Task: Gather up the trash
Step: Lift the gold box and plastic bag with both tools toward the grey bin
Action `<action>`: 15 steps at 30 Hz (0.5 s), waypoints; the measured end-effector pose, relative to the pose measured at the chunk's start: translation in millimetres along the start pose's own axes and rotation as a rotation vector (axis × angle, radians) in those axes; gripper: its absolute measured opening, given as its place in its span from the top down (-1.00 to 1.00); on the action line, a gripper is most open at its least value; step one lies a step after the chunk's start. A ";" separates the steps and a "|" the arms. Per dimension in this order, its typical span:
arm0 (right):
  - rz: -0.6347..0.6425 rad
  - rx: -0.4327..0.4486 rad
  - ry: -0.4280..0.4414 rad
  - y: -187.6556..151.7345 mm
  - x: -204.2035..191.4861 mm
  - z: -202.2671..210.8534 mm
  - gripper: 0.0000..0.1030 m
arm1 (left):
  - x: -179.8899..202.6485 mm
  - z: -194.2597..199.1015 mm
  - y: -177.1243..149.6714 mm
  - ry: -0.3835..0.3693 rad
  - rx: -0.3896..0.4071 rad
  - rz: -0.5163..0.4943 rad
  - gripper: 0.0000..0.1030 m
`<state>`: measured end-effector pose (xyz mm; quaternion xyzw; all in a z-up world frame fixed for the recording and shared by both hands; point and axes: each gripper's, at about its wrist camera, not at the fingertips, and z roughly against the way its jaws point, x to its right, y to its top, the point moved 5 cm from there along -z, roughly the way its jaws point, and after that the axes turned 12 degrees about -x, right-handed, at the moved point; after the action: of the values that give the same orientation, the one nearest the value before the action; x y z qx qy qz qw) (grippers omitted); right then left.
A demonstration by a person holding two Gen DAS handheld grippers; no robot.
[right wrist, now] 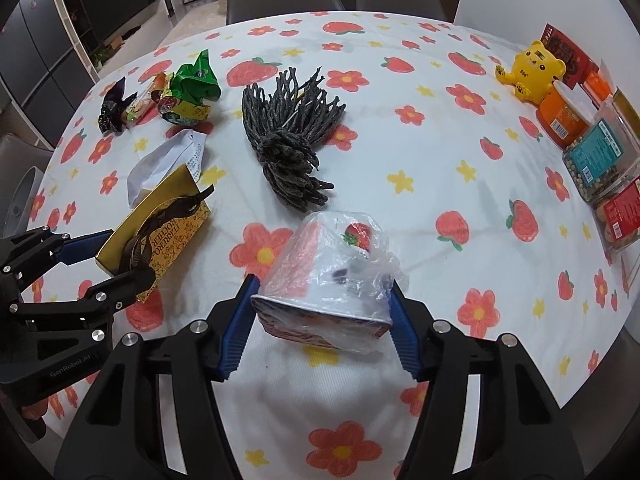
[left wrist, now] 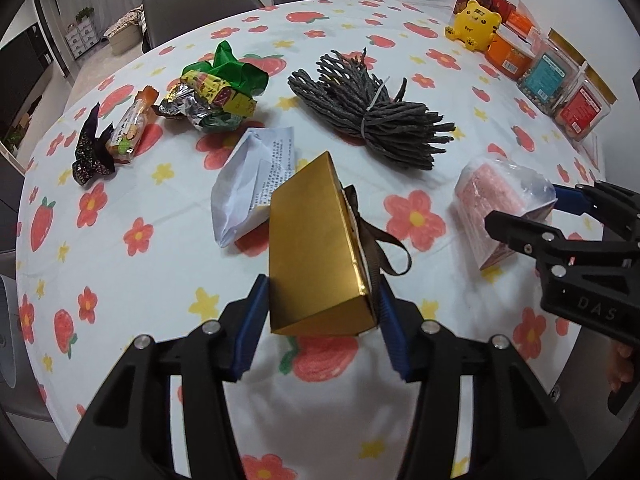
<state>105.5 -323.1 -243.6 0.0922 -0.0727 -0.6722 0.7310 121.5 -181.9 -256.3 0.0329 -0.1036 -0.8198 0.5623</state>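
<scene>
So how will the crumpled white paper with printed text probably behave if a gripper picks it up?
The crumpled white paper looks thin and creased, so it is probably very light and floppy. It would likely flatten between the pads rather than resist. Lying loose on the flowered tablecloth, it may slide if pushed.

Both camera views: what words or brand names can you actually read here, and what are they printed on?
"FERRERO ROCHER": on the gold box with the brown ribbon, first letter partly hidden.
"DAS": on the right gripper's black body.
"GenRobot.AI": on the left gripper's black body.
Folded paper leaflet: printed text, too small to read.
Yellow tiger figure, snack wrappers and jar labels: lettering too small or blurred.
</scene>
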 end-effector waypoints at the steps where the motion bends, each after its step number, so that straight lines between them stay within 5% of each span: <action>1: 0.003 0.001 0.002 -1.0 -2.1 1.6 -0.15 | -1.4 2.7 -1.7 -0.001 0.001 0.003 -0.01; 15: 0.082 0.033 0.059 -4.6 -48.9 41.2 -0.14 | -49.4 51.9 -35.9 -0.013 0.041 0.103 0.03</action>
<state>87.4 -276.2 -203.7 0.1208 -0.0659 -0.6372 0.7583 97.9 -116.7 -216.1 0.0335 -0.1255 -0.7876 0.6023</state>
